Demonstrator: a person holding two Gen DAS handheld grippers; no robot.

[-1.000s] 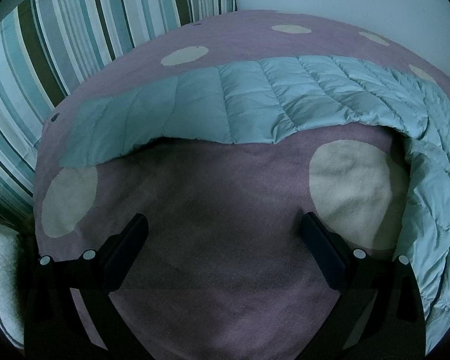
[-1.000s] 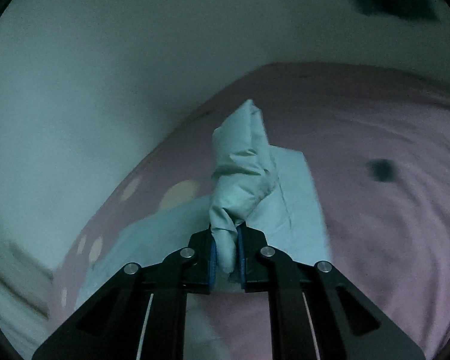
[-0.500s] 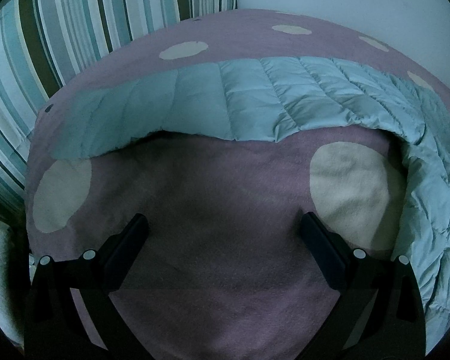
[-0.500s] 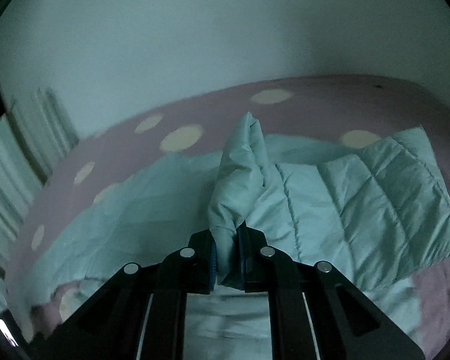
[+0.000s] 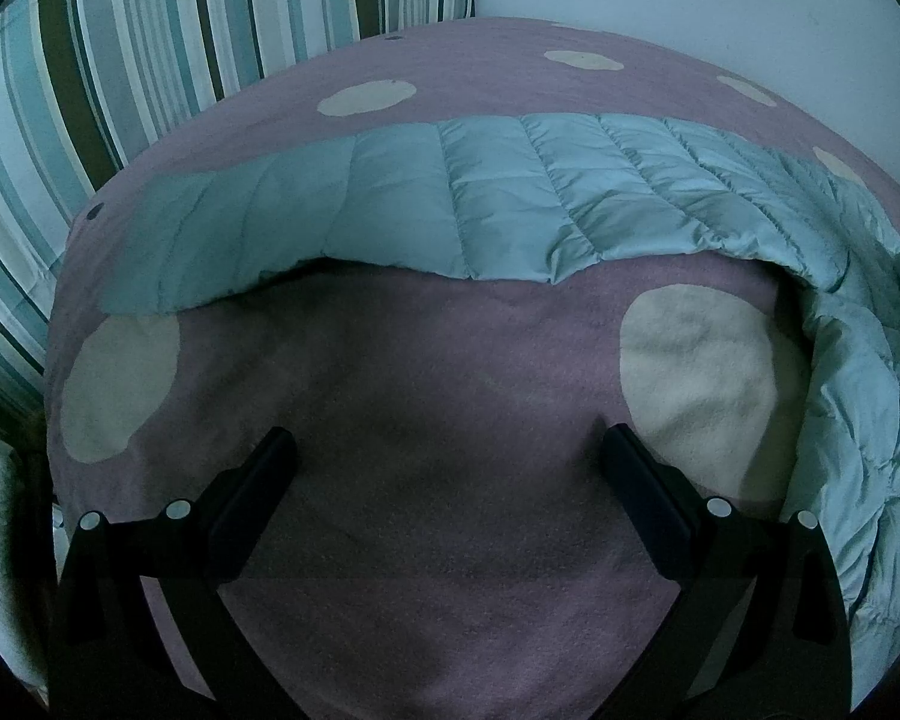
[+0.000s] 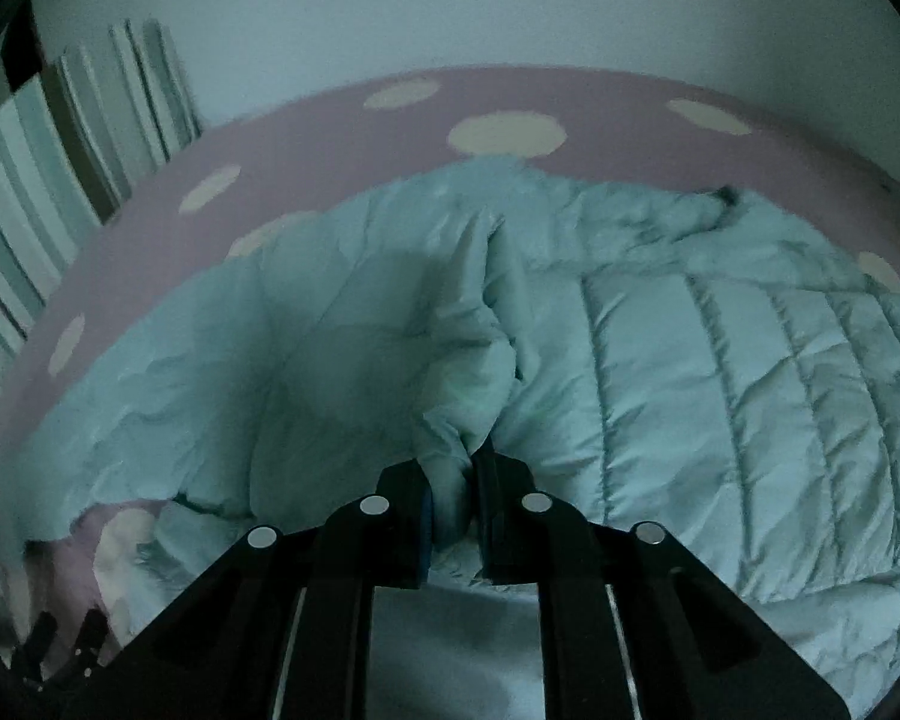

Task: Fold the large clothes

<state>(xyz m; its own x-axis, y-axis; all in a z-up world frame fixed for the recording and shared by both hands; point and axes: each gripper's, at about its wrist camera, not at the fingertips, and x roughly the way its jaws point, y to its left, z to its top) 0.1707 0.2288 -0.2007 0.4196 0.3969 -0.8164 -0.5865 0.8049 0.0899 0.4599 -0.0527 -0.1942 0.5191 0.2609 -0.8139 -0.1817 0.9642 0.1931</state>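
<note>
The right gripper (image 6: 453, 516) is opening on the quilted jacket (image 6: 720, 396) fold — released mid-swing, the fold is risking springing open — left gripper (image 5: 444, 480) wide, empty.

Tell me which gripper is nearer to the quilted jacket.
Right. The right gripper has a fold of the quilted jacket between its opening fingers. The left gripper hovers open over the dotted blanket, short of the jacket's edge.

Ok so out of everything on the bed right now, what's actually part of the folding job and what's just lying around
Part of the job:
- quilted jacket, pale blue
- right gripper, jaws opening, a bunch of jacket fabric between them
- left gripper, open over the blanket, holding nothing

Just lying about:
- pink spotted blanket under the jacket
- striped pillow at the bed's end
- wall behind
</note>
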